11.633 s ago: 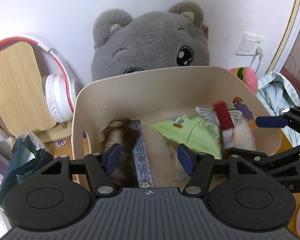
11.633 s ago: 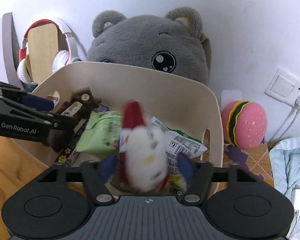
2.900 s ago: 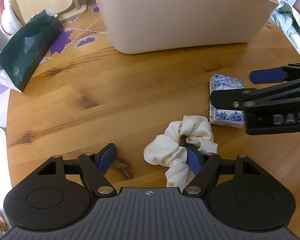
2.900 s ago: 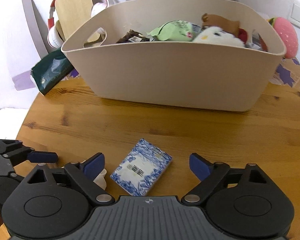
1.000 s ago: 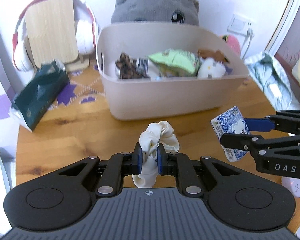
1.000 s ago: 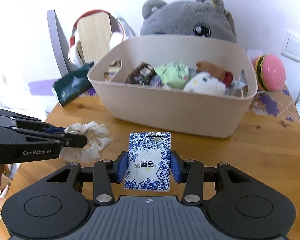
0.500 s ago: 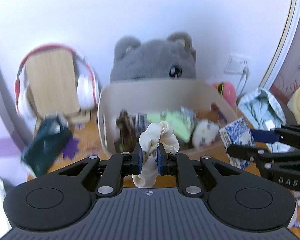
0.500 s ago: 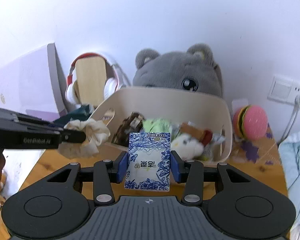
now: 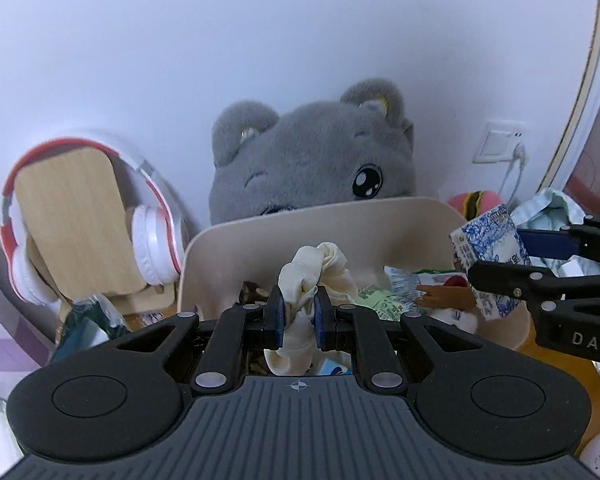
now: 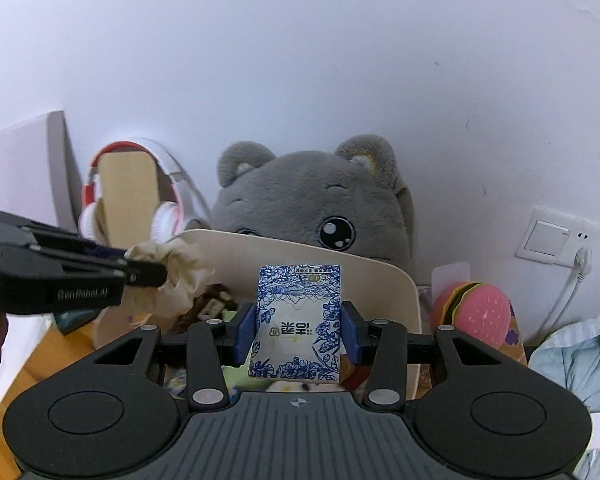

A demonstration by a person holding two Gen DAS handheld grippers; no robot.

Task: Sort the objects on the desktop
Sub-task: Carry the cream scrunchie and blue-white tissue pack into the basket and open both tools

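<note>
cream scrunchie [image 9: 314,280] clamped in left jaws, blue-white packet [image 10: 298,326] clamped in right jaws, both above beige bin [image 9: 380,220]

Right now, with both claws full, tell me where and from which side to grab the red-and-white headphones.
Grip the headphones at the thin headband arc over the wooden stand, coming down from above. The band is narrow enough to fit between fingers; the ear cups look too bulky and hug the stand. First the left claw must drop its scrunchie.
</note>
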